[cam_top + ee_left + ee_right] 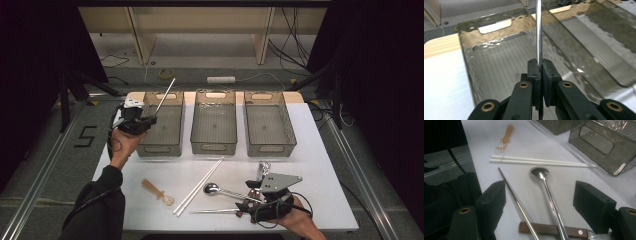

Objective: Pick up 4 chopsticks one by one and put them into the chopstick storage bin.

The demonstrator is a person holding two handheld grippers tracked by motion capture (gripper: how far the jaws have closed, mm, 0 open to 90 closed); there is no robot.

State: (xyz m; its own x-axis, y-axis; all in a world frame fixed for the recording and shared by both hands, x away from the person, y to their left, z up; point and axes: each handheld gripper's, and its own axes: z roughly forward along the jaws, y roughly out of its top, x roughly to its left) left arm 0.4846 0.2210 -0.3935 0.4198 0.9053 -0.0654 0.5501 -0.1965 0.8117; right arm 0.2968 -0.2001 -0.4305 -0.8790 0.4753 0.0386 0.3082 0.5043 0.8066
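Note:
My left gripper (150, 119) is shut on a thin metal chopstick (165, 97), held over the near-left part of the left smoky plastic bin (172, 148). In the left gripper view the jaws are pressed together around the chopstick (538, 32), which rises straight up over the bin (486, 70). My right gripper (246, 196) rests low at the table's front right, open. Between its wide jaws in the right gripper view (542, 202) lie a metal spoon (541, 173) and a second metal chopstick (511, 192), both untouched on the white table.
Middle bin (214, 146) and right bin (270, 148) stand in a row with the left one. A pair of white chopsticks (200, 185), an amber plastic spoon (157, 191) and a wooden-handled knife (551, 230) lie on the table. Something crinkled and foil-like (263, 167) sits behind my right gripper.

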